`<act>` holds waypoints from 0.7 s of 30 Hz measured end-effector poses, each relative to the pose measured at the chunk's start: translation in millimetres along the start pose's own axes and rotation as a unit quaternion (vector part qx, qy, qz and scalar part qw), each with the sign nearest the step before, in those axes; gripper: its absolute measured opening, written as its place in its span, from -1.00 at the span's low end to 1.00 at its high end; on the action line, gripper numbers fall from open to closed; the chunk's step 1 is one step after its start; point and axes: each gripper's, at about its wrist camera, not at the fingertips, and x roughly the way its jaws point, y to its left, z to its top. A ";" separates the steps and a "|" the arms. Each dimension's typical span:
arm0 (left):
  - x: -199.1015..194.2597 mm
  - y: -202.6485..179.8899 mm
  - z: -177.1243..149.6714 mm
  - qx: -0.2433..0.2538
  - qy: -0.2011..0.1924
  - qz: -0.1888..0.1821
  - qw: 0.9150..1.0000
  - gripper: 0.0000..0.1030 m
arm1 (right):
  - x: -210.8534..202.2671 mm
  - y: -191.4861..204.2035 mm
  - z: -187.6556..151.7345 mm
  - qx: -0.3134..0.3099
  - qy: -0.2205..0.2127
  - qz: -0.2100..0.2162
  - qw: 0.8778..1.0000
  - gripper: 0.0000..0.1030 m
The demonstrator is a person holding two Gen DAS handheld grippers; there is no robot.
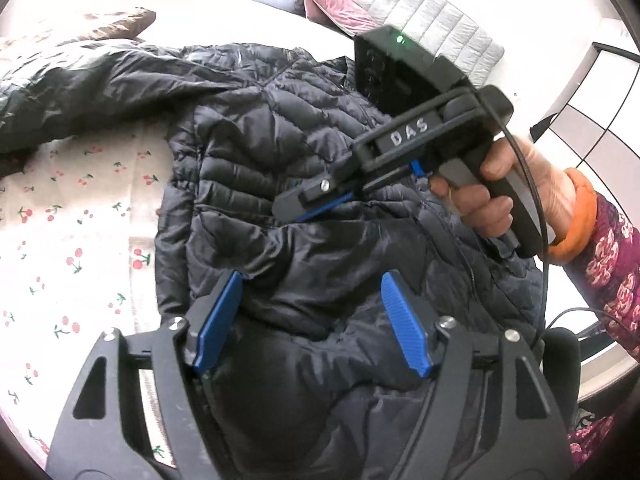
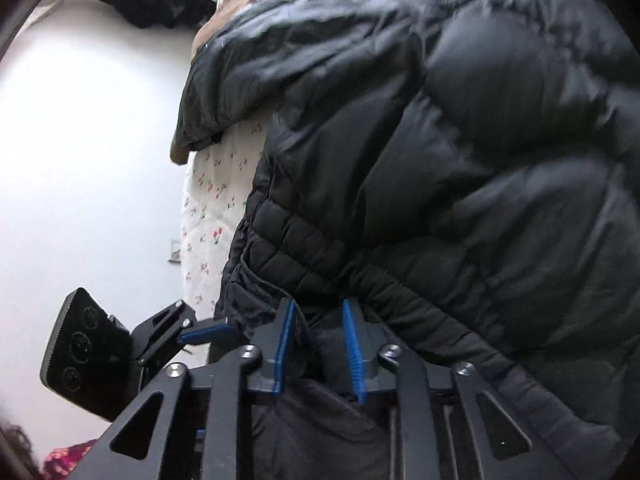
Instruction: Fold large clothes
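Black quilted puffer jacket (image 1: 280,152) lies spread on the cherry-print bed sheet (image 1: 80,208): light, puffy, slick shell, so pinch stitched hem, not baffles; left gripper (image 1: 312,324) gapes empty, right gripper (image 2: 318,344) seemingly nips hem cloth.

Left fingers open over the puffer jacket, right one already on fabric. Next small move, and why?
Probably close the left gripper on the fold of the black puffer jacket bulging between its blue fingers. They straddle that ridge, spread wide, gripping nothing. The right gripper has the jacket's hem between its fingers, so the fabric looks held at one end only.
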 end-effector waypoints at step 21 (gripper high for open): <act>-5.0 10.1 11.7 -0.002 -0.007 0.034 0.999 0.42 | -5.4 88.0 33.9 -0.095 -0.024 -0.068 0.993 -0.82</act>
